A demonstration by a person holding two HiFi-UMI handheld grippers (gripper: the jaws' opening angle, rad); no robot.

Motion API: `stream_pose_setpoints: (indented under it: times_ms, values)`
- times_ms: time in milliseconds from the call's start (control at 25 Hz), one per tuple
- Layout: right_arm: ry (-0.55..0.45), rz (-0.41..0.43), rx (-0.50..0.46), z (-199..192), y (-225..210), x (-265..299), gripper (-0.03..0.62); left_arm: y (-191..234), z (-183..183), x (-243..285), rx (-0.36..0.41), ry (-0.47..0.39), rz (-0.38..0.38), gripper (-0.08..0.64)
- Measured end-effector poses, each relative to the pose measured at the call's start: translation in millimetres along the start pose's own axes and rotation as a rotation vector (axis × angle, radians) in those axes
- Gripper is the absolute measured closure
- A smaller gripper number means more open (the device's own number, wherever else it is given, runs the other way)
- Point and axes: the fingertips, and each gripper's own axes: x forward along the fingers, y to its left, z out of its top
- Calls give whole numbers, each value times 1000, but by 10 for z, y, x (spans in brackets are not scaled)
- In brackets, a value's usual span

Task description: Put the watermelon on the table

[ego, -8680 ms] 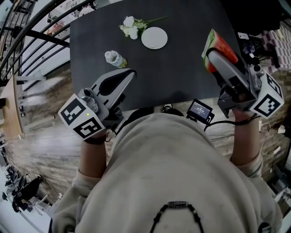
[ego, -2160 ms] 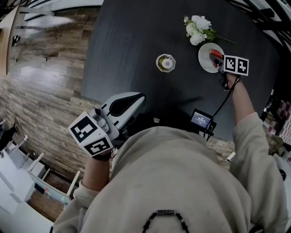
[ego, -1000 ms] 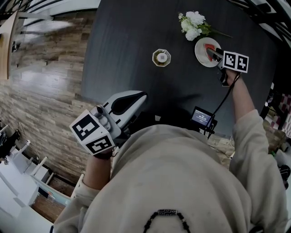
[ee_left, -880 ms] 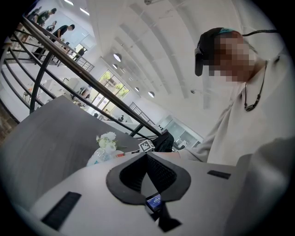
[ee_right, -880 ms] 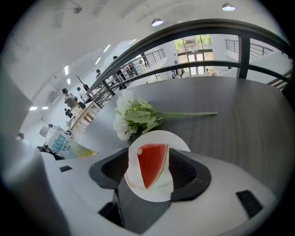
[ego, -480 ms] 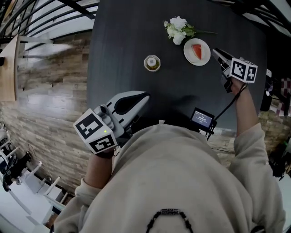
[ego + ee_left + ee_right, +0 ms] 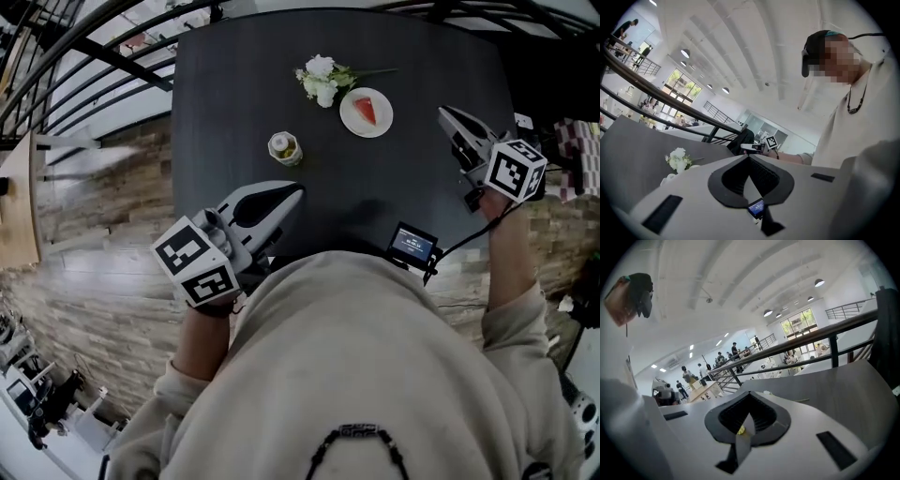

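Right gripper (image 7: 444, 113): jaws pressed together, had just been closing, nothing between them. Left gripper (image 7: 296, 191): jaws also pressed together, empty.

Red wedge-shaped watermelon slice (image 7: 367, 110) lay on a small round white plate (image 7: 351, 120), which sat on the far-centre part of the dark grey rectangular surface (image 7: 234, 103). Neither gripper touched the slice or the plate.

Right gripper hung over the surface's right side, tips aimed at the far edge, well apart from the plate and to its right. Left gripper hung over the near edge, tips pointing toward the plate, also well apart from it.

Bunch of white flowers with green stems (image 7: 322, 79) lay just beside the plate on its far-left side. Small round container with a yellowish-green rim (image 7: 284, 147) stood near the plate, to its left and closer to the person.

Small black device with a lit screen (image 7: 413, 245) showed just ahead of the person's chest, between the two grippers. Couldn't tell whether it rested on the surface.

Black metal railing (image 7: 117, 64) ran past the far-left corner. Wood-plank floor (image 7: 103, 244) lay left of the surface.
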Motion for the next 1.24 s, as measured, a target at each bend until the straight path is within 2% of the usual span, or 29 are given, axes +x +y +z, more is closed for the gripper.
stream_pose_setpoints:
  times_ms: [80, 360, 680, 1240]
  values:
    - [-56, 1, 29, 33, 126, -161, 577, -80, 59, 102, 26, 3, -35, 554]
    - [-178, -14, 5, 19, 547, -642, 578, -308, 206, 364, 90, 11, -135, 554]
    - [-186, -31, -2, -50, 662, -739, 578, -327, 190, 377, 88, 18, -155, 554]
    - [-160, 22, -52, 46, 791, -556, 578, -233, 245, 342, 100, 24, -134, 554]
